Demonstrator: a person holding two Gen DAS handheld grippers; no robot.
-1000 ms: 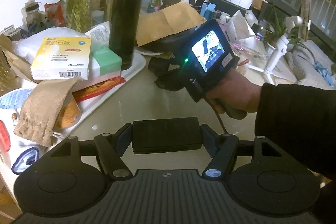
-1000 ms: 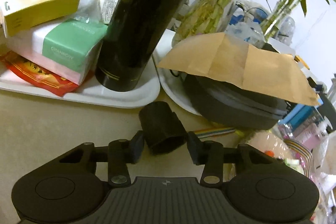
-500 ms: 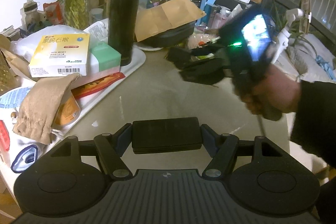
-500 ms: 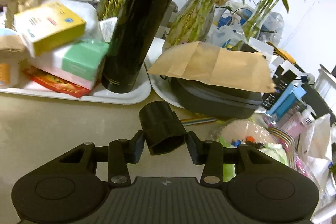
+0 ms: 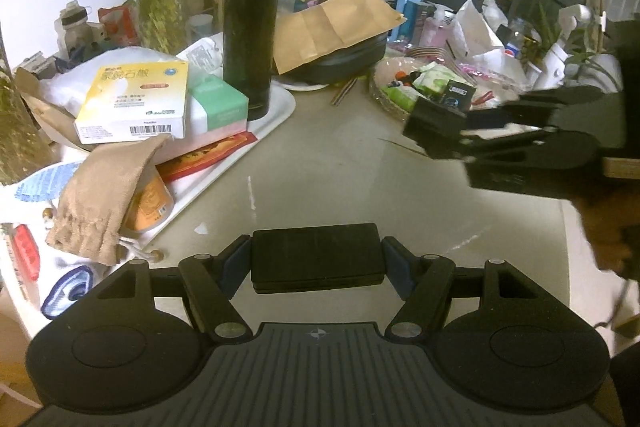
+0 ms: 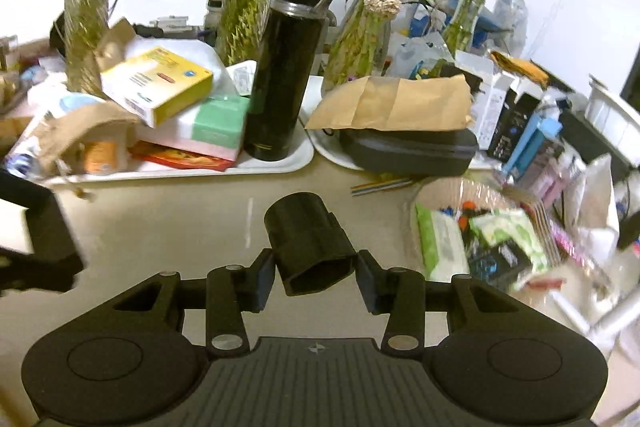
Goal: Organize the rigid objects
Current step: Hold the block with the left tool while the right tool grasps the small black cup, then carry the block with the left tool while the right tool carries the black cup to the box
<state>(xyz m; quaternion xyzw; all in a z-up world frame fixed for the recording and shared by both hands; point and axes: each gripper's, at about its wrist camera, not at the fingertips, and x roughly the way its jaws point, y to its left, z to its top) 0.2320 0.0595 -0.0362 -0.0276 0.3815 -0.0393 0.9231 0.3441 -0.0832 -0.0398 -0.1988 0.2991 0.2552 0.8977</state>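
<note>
Black cap (image 6: 310, 241) clamped between right fingers (image 6: 264, 281); left fingers (image 5: 234, 267) clasp flat black box (image 5: 316, 257).

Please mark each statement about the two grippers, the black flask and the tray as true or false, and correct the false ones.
1. The left gripper holds a flat black box. True.
2. The right gripper is empty. False: it grips a black cylindrical piece.
3. The black flask lies on its side. False: it stands upright on the white tray.
4. A yellow box rests on the pile on that tray. True.
</note>
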